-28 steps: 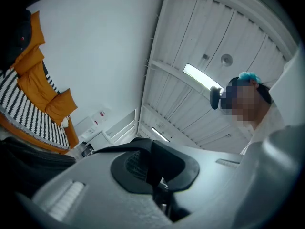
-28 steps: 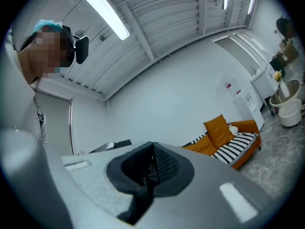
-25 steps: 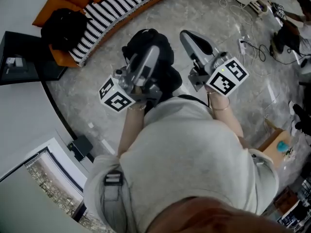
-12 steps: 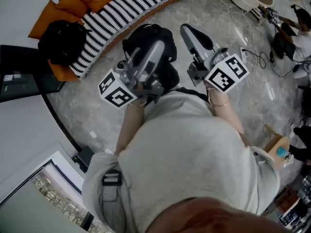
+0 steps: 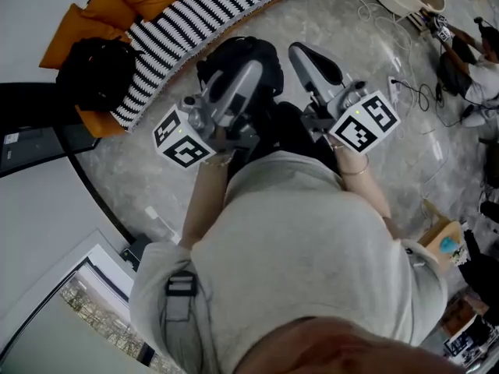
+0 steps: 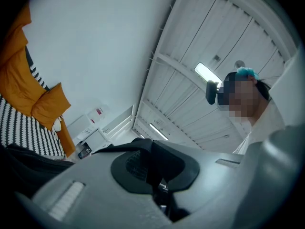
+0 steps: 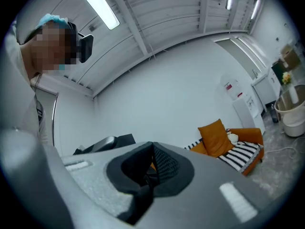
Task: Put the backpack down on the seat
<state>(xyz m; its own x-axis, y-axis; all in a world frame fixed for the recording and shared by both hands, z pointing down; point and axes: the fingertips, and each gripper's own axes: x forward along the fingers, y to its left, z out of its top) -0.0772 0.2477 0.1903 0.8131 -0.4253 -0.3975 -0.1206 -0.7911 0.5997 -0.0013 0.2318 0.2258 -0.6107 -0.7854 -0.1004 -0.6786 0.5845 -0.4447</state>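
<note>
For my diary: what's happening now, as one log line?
left gripper shut on strap of black fabric backpack | right gripper shut, likely on strap | backpack not yet on black-and-white striped seat

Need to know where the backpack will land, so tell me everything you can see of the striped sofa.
The sofa is long, low and gently curved, standing on the grey marbled floor along the white wall at the head view's top left. A black-and-white striped cover lies over its seat; the body beneath looks like orange fabric, showing as an edge along the floor. Orange cushions sit at its left end, and a black bag rests there on stripes and cushion.
</note>
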